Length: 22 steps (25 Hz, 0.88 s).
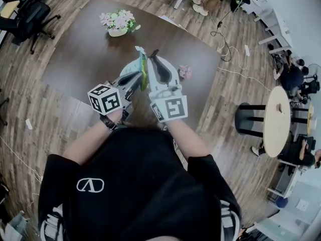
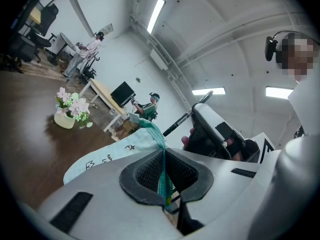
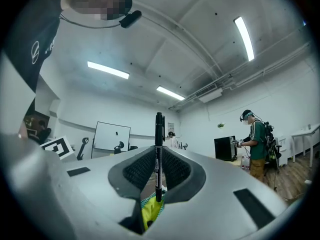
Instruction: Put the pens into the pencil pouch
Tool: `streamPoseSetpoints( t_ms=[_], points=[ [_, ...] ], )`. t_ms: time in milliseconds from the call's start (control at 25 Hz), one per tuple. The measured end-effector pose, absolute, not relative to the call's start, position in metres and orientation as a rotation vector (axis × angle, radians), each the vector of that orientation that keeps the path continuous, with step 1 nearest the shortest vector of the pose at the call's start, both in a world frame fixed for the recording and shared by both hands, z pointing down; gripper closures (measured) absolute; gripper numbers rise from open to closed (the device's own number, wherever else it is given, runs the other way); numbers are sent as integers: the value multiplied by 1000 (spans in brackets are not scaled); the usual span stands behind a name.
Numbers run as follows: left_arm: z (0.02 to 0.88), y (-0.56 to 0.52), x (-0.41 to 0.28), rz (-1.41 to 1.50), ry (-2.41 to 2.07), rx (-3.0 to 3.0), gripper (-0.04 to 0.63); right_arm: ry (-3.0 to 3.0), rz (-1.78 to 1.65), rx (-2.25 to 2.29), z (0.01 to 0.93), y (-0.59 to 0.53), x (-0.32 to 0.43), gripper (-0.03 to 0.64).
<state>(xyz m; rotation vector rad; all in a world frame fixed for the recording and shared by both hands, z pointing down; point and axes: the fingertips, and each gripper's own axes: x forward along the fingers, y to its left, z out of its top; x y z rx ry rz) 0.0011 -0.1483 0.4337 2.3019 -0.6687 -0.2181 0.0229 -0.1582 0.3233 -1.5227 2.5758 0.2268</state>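
Pinching the zip edge of the pencil pouch (image 2: 116, 156), my left gripper (image 2: 164, 175) is clamped tight, with the teal zipper tape running up between its pads. The pouch's pale blue cloth spreads away ahead of this gripper and to its left. It looks soft and light and will sag and fold, so I judge that a hold on the stiffer zip seam near the mouth is what keeps the opening usable. A grip on the loose cloth would let the mouth collapse.

Close beside it on the right, my right gripper (image 3: 158, 173) is closed on a black pen (image 3: 159, 151). The pen stands upright between the pads, its capped end with the clip well above the jaws. Its lower end is just over a patch of yellow-green that I take for the pouch's lining. The pen is thin, rigid and smooth, so it could swivel or slip in a loose pinch. A hold near its middle, as now, should let me steer the tip into the mouth.

Both grippers hang above a dark brown tabletop (image 1: 83, 59). Beyond them on it stands a pot of flowers (image 1: 118, 23), and a small pink thing (image 1: 185, 72) lies just to the right of my right gripper. Around it is a wooden floor (image 1: 47, 129) in an open office, with a round table (image 1: 277, 119) far off to the right.
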Motion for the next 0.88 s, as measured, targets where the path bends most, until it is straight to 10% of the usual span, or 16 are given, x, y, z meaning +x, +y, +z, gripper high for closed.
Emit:
streamPoseSetpoints(
  t_ms=[880],
  points=[
    [404,-137,-1,-312,-627,2329,580,2683,-68,-1447,358,-157,15,535]
  ],
)
